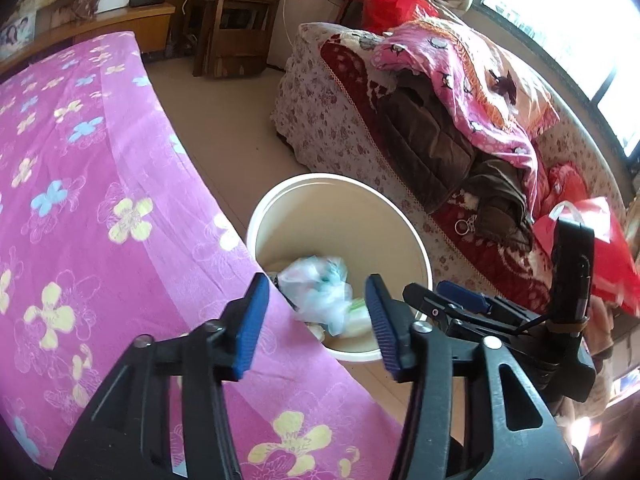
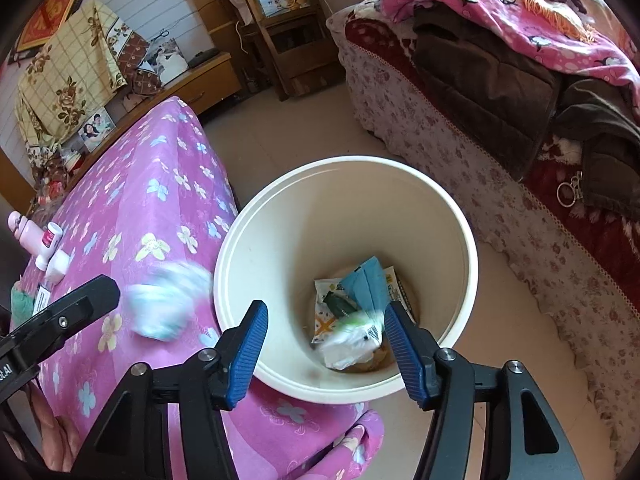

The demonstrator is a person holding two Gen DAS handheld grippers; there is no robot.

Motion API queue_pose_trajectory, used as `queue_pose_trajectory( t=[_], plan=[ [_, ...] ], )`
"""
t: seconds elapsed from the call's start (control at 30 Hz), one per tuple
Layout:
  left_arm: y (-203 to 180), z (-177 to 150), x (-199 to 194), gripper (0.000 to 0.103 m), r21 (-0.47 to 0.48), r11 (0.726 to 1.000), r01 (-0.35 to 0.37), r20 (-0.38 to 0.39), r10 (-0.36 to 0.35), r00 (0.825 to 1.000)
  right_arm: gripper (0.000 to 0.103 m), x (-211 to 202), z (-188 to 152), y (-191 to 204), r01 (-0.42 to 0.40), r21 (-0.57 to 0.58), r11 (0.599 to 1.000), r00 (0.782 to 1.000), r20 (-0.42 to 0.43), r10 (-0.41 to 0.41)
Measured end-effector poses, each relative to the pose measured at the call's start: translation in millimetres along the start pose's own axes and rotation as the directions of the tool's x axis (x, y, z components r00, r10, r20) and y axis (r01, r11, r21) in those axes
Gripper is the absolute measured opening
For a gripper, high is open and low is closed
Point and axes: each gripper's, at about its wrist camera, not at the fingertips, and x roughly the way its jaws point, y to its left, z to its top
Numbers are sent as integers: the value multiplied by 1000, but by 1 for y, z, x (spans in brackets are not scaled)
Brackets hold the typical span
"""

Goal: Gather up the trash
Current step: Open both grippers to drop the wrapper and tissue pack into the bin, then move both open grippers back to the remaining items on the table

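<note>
A white bin [image 1: 320, 179] [image 2: 344, 162] stands on the floor against the pink flowered cloth. My left gripper [image 1: 316, 320] hangs open over the cloth's edge. A crumpled white and teal plastic bag [image 1: 316, 292] shows blurred between its blue pads, touching neither. In the right wrist view that bag [image 2: 164, 304] is a blur just off the bin's rim, beside one black left finger [image 2: 76, 304]. My right gripper [image 2: 326, 352] is open above the bin. Below it a blurred white wrapper [image 2: 352, 340] lies over a blue packet [image 2: 368, 284] and other packets.
The pink flowered cloth [image 1: 80, 200] covers a surface left of the bin, with small bottles [image 2: 36, 240] on it. A floral-covered sofa [image 1: 320, 120] on the right holds a pink blanket [image 1: 460, 80], a brown jacket [image 2: 488, 76], keys [image 2: 568, 194] and red bags [image 1: 608, 248]. Bare floor [image 1: 224, 112] lies between.
</note>
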Motion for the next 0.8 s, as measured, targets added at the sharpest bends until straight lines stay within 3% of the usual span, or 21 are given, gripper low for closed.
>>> queue_pose_trajectory(
  t=[0.17,0.43,0.7,0.8],
  plan=[
    [3,-1,-6,50,0,1000,-18,0,18,1000,58,-1,-3,2,-8,4,1000,1000,-10,9],
    [18,-11,-30,50,4,994,-108,36,108,994,58,-11,-5,25,-33,-36,999,999,-1,33],
    [53,-25,-66,50,-27,980,-195,68,197,978,59,-20,-8,79,-99,-123,987,995,-9,99],
    [79,-32,-86,50,-73,972,-222,72,228,971,66,-19,-12,109,-151,-159,976,989,-29,148]
  ],
)
